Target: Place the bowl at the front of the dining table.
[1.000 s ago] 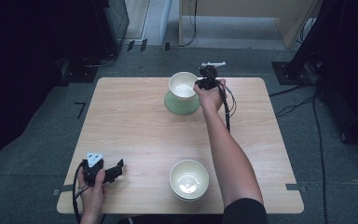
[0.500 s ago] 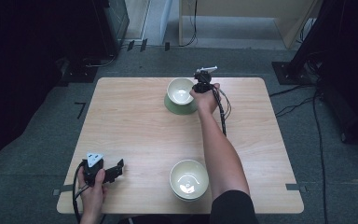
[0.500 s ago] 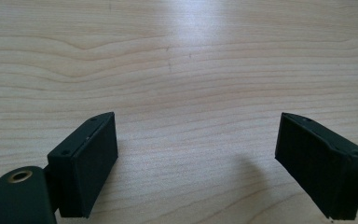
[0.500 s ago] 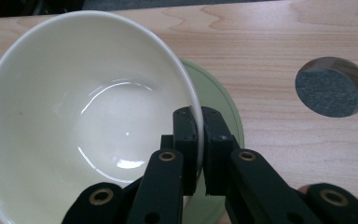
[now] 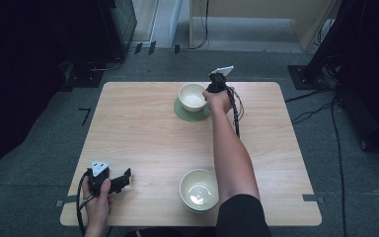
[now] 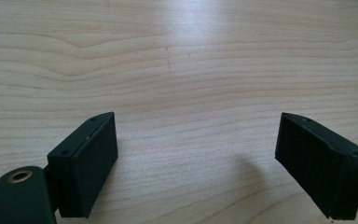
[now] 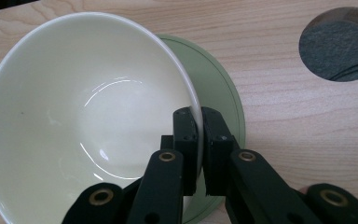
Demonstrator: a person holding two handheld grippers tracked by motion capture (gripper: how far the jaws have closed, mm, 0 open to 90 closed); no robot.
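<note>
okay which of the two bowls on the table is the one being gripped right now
The far bowl on the green saucer: the right gripper pinches its rim. The near bowl sits untouched by the table's front edge.

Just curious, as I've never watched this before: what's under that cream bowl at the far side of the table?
A round green saucer lies under the glossy cream ceramic bowl, which the right tongs pinch by its rim. The saucer's right edge shows; the bowl covers the rest.

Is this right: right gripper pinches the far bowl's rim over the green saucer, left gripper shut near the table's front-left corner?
Not quite: the left gripper is open, its fingers wide apart over bare table, as the left gripper view shows. The right gripper does pinch the bowl rim over the green saucer.
</note>
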